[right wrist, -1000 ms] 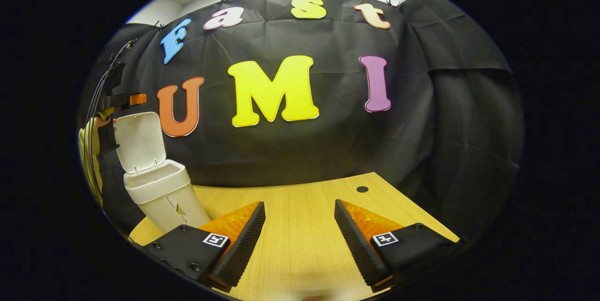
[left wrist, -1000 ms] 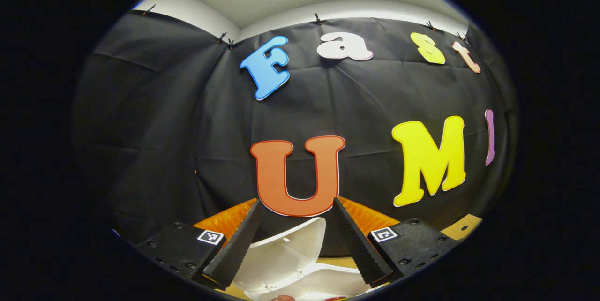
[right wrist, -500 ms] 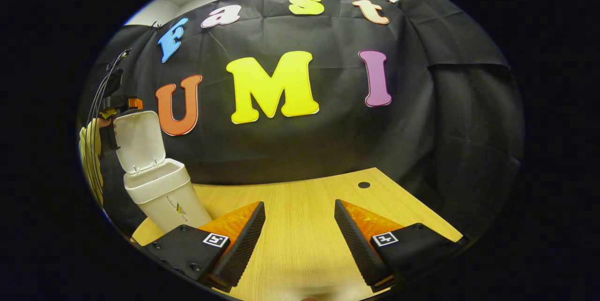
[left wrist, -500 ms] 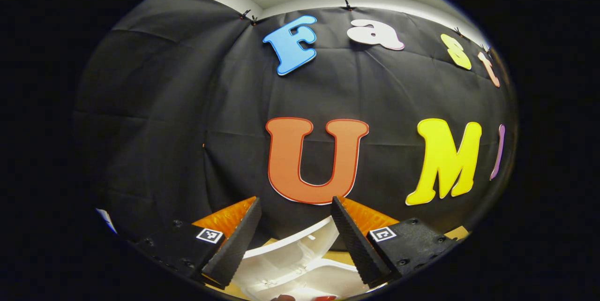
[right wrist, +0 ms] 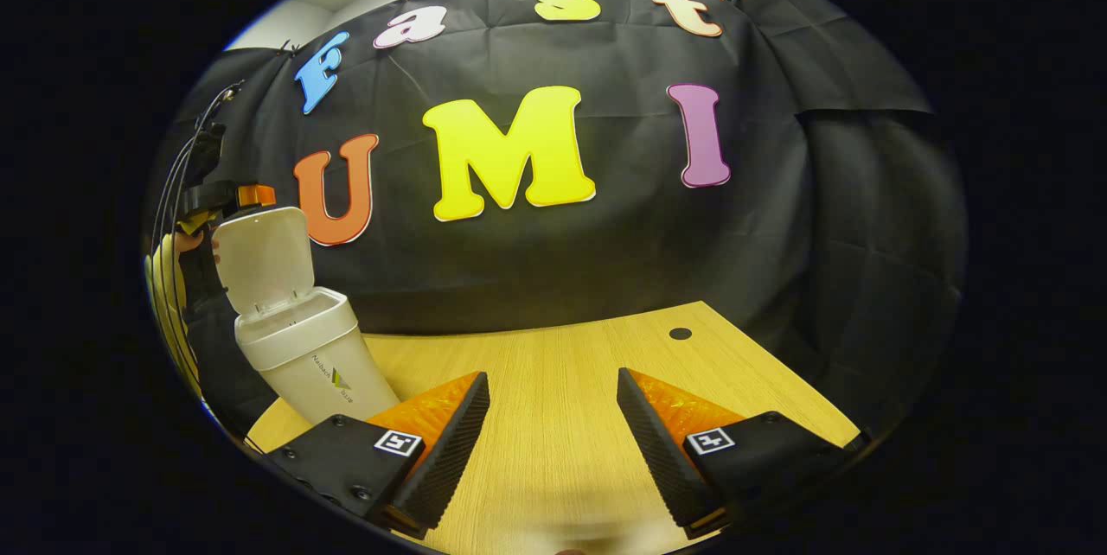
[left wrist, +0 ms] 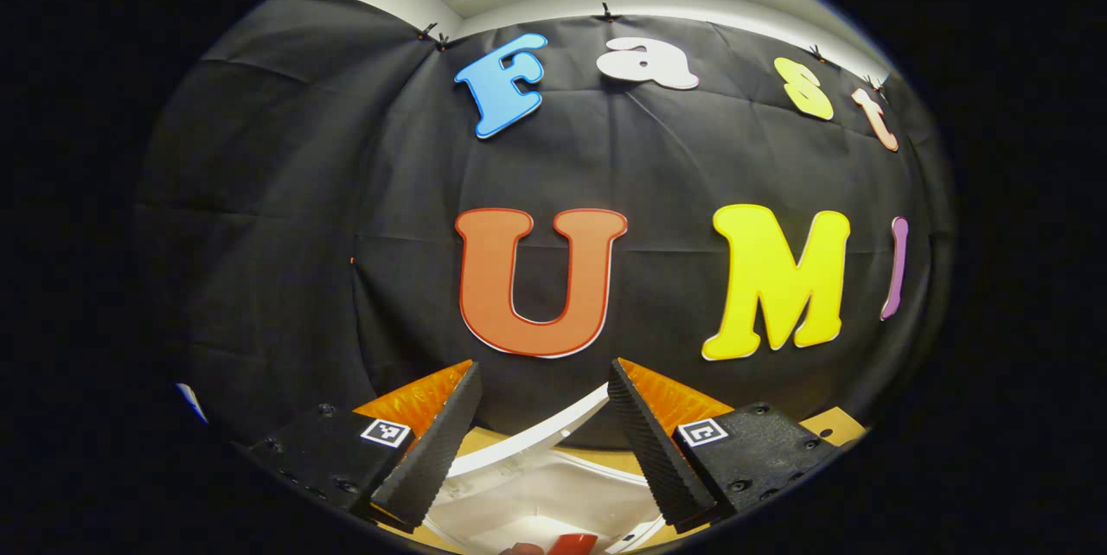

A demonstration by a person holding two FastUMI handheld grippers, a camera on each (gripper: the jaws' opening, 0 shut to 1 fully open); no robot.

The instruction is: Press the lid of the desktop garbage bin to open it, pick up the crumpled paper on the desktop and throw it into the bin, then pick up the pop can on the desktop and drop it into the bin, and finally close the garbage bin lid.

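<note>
Beneath the right hand-held gripper (right wrist: 553, 430), whose jaws are spread with nothing between them, runs a pale wooden tabletop (right wrist: 562, 365) with a dark round hole (right wrist: 681, 334) near its far edge. Off to that view's left stands the white garbage bin (right wrist: 303, 356), lid (right wrist: 262, 257) raised. Black cloth wall (right wrist: 822, 218) closes the booth behind. The left hand-held gripper (left wrist: 540, 430), also spread and empty, hovers just above the lid (left wrist: 527, 443), looking down into the bin's mouth, where something red (left wrist: 575, 545) shows.

Light wooden desktop (right wrist: 562, 417), round cable hole (right wrist: 681, 334) near far edge, white garbage bin (right wrist: 316, 360) standing at left
</note>
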